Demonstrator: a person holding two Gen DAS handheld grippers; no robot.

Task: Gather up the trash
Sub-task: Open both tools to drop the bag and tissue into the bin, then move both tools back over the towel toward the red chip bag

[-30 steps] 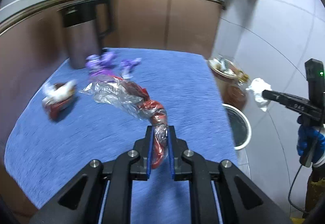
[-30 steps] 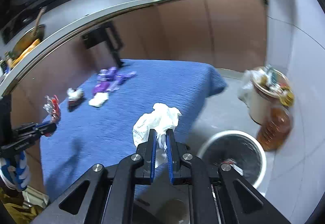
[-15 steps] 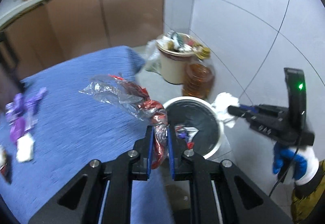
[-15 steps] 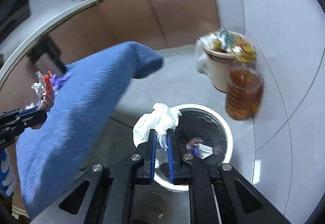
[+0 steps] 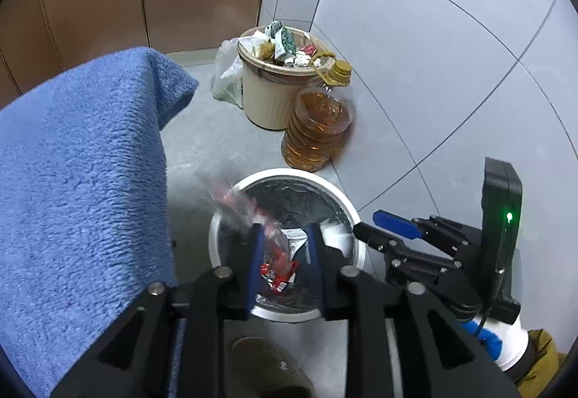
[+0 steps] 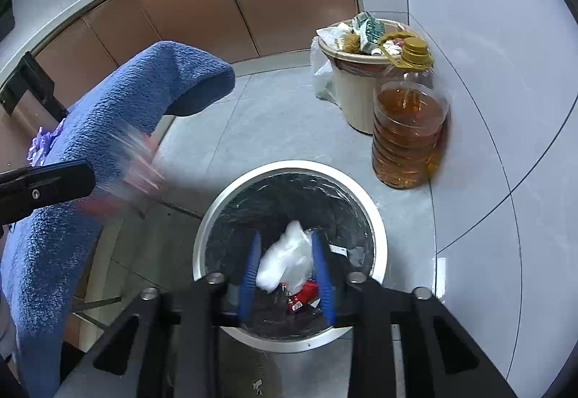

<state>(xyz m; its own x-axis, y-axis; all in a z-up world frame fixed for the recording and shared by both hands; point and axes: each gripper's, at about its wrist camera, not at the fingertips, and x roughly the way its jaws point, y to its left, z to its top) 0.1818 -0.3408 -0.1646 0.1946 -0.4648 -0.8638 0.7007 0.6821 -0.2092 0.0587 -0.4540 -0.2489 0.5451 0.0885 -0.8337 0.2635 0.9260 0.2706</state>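
Observation:
A white-rimmed bin with a black liner stands on the floor below both grippers. My left gripper hangs over it with its jaws opening. A clear and red plastic wrapper, blurred by motion, lies loosely between the fingers. My right gripper is above the same bin, its jaws also opening. A crumpled white tissue sits loose between its blue pads. The left wrist view shows the right gripper at the bin's right edge. In the right wrist view the left gripper is at the left.
A full beige trash bucket and a large bottle of amber oil stand against the tiled wall. The table under a blue towel borders the bin on the left, with purple wrappers on it. A gloved hand holds the right gripper.
Both grippers swung from the blue table to above the white bin and dipped toward it. Both pairs of jaws have parted, releasing the wrapper and the tissue.

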